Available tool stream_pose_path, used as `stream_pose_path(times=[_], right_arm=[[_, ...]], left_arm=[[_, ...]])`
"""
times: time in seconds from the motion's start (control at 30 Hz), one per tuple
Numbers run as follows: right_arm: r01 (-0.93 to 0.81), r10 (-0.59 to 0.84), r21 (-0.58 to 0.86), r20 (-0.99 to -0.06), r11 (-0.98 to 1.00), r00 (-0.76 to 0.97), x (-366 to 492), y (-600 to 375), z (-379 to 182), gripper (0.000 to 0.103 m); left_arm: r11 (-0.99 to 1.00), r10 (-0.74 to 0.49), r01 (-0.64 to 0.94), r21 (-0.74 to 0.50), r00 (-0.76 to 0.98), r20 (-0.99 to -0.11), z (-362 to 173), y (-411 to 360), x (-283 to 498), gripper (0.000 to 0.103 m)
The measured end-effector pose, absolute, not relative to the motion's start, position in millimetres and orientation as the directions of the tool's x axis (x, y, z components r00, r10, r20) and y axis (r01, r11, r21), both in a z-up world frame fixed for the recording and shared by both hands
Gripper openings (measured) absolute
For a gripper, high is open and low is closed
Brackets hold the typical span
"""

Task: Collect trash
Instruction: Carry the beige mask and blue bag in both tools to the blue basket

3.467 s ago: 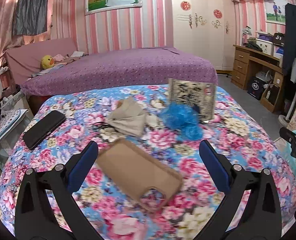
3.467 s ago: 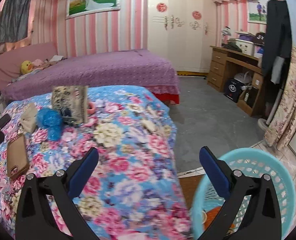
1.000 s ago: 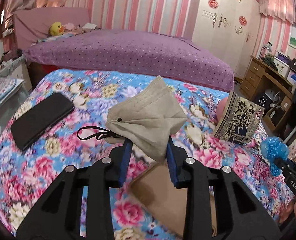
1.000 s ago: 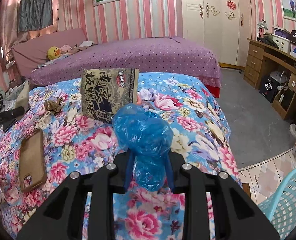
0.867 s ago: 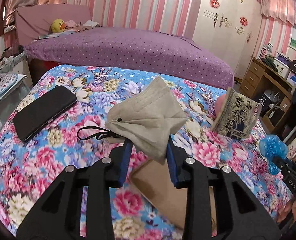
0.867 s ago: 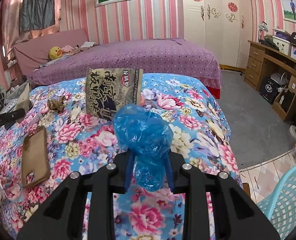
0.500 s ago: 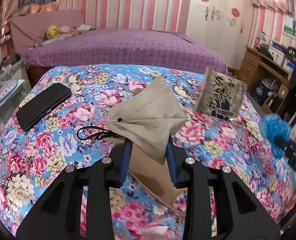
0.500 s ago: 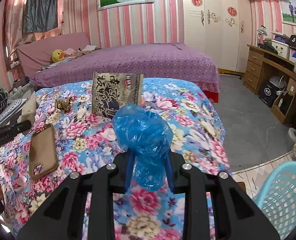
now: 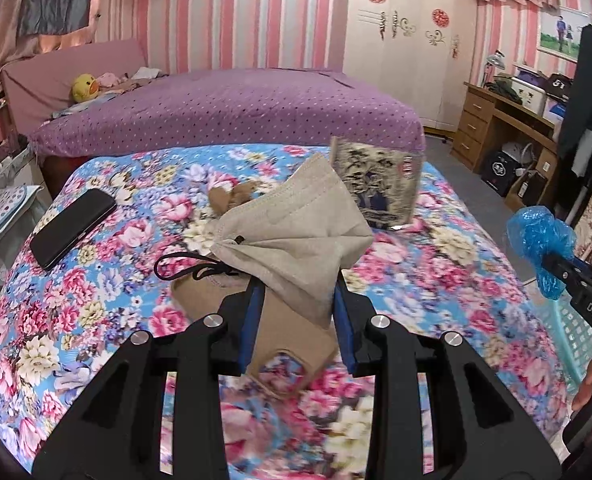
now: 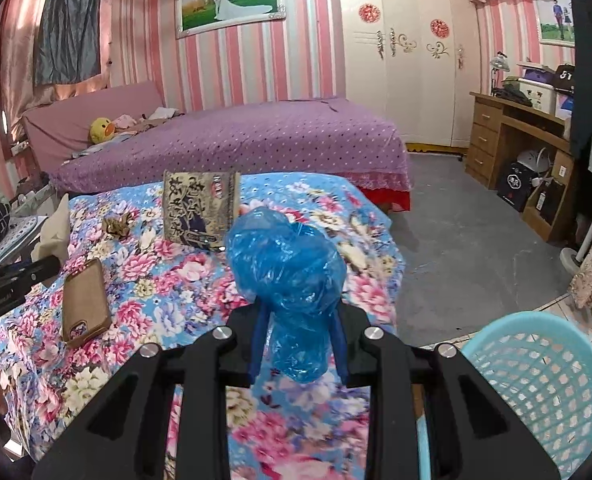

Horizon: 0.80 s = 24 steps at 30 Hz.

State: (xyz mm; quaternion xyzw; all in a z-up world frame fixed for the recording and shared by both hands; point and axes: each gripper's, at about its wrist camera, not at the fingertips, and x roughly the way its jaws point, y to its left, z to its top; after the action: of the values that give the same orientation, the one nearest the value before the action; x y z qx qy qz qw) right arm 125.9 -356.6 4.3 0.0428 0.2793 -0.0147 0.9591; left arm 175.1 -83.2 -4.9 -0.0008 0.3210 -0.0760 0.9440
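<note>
Right wrist view: right gripper [image 10: 298, 340] pinches a blue bag [image 10: 287, 276], basket [image 10: 536, 380] beside it; left gripper [image 9: 296, 320] clamps a mask [image 9: 296, 236], both lifted for dumping.

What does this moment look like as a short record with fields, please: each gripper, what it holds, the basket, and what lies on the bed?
left gripper: shut on the beige face mask, held above the bed
right gripper: shut on the crumpled blue plastic bag
basket: light blue laundry basket on the floor, right of the floral bed
on the bed: snack packet standing upright, brown phone case, black phone, small brown crumpled scrap
task state: neither held item is in the basket yet
</note>
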Motion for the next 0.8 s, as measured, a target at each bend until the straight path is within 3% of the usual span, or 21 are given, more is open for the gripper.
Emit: stream_pose_path(times=[0.8], right_arm=[[0.185,-0.124,0.068,-0.517,0.98,0.847,59.6,-448.8,21.0,0.028]], left_arm=[[0.965,-0.246,0.252,-0.069,0.785,-0.569,13.4,-170.0,126.2,0.032]])
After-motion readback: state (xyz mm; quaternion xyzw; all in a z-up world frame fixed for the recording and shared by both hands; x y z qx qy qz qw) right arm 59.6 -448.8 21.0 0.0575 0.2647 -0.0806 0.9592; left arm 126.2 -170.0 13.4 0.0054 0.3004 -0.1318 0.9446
